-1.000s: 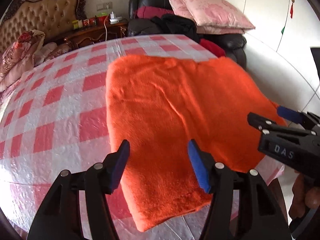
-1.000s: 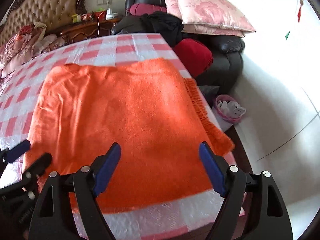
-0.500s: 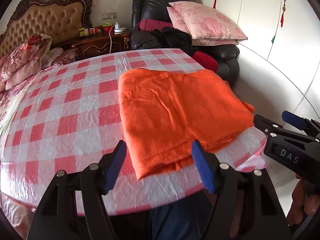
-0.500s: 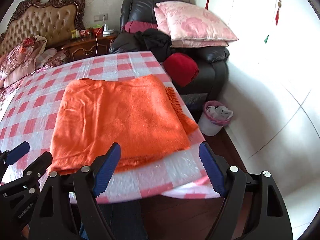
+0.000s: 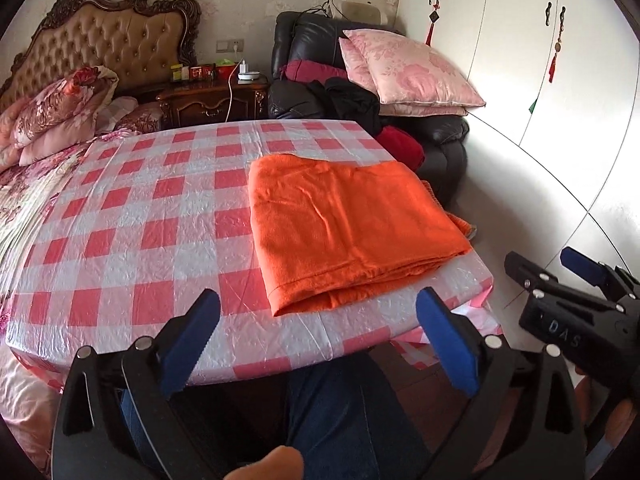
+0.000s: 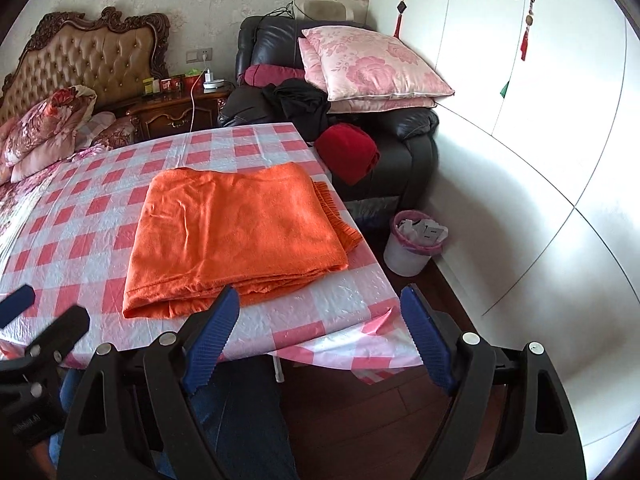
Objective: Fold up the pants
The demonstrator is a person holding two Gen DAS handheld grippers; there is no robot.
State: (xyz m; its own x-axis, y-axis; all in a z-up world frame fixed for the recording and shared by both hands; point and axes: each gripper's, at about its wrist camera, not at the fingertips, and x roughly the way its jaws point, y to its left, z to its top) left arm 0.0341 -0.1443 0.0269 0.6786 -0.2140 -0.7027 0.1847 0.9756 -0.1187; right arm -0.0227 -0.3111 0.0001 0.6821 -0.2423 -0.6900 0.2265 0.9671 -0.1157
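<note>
The orange pants [image 5: 352,228] lie folded into a flat rectangle on the right part of the red-and-white checked table [image 5: 152,216]; they also show in the right wrist view [image 6: 236,232]. My left gripper [image 5: 318,316] is open and empty, held off the table's near edge. My right gripper [image 6: 316,312] is open and empty, also back from the near edge, to the right of the left one. A ribbed orange edge [image 6: 340,220] sticks out on the fold's right side.
A black armchair [image 6: 404,148] with pink pillows [image 6: 368,68] and a red cushion [image 6: 348,152] stands behind the table. A white waste bin [image 6: 412,244] stands on the floor at the right. A bed [image 5: 36,128] lies left. The person's legs [image 5: 332,416] are below the grippers.
Both grippers have pulled back from over the pants to beyond the table's near edge. The folded pants stay where they were. Both grippers stayed open.
</note>
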